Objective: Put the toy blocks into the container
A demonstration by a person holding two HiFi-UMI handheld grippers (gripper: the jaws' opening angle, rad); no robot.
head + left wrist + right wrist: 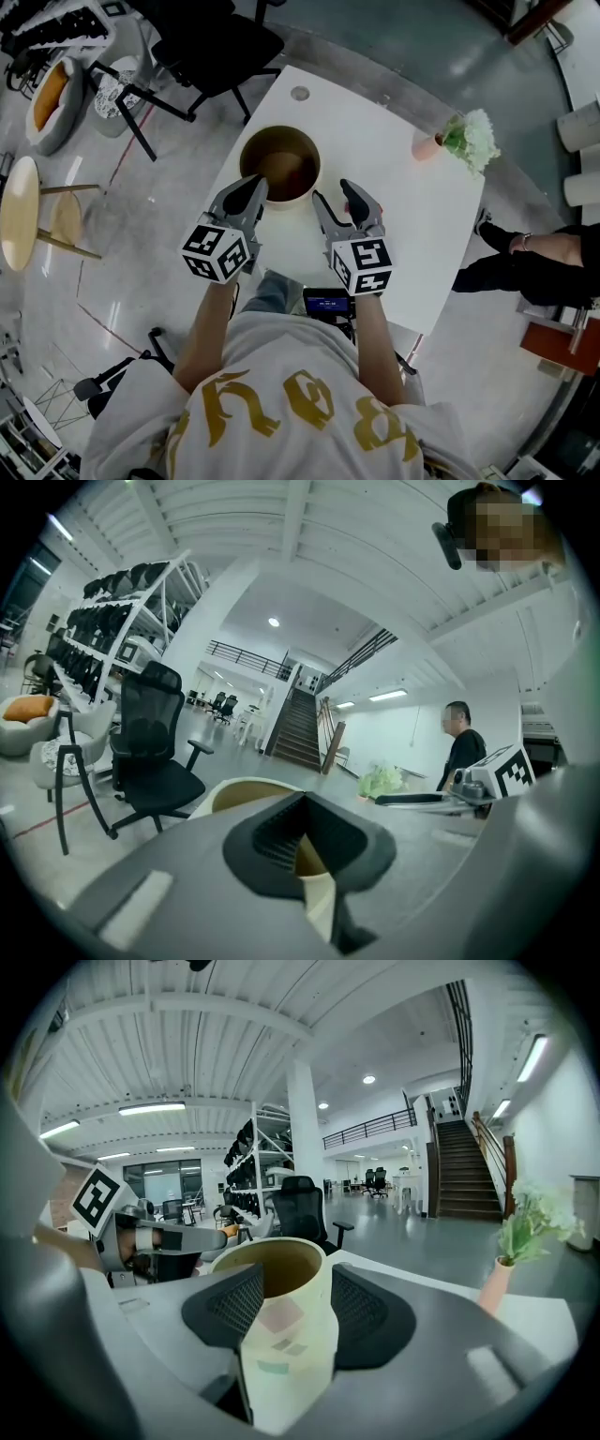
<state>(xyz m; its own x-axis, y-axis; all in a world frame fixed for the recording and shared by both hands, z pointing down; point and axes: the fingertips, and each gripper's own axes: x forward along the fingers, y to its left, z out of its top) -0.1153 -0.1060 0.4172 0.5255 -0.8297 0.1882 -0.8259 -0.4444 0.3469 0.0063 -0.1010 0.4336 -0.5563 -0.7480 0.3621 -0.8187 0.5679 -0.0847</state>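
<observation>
- Container: cream cylinder, upright on the table, long axis vertical, open mouth up, brown inside.
- Right gripper: just right of the container, jaws released and spread wide, gripping nothing; the container shows beyond them.
- Left gripper: at the container's near left rim, jaw tips closed together, nothing held.
- Table: white, rounded corners.
- Plant: right of the container, at the table's edge.
- Room: glossy grey floor; black chair beyond the container; stairs.

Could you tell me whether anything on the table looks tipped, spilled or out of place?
Nothing stands out: the cream cylindrical container stands upright on the white table, as does the small pink flower vase.
</observation>
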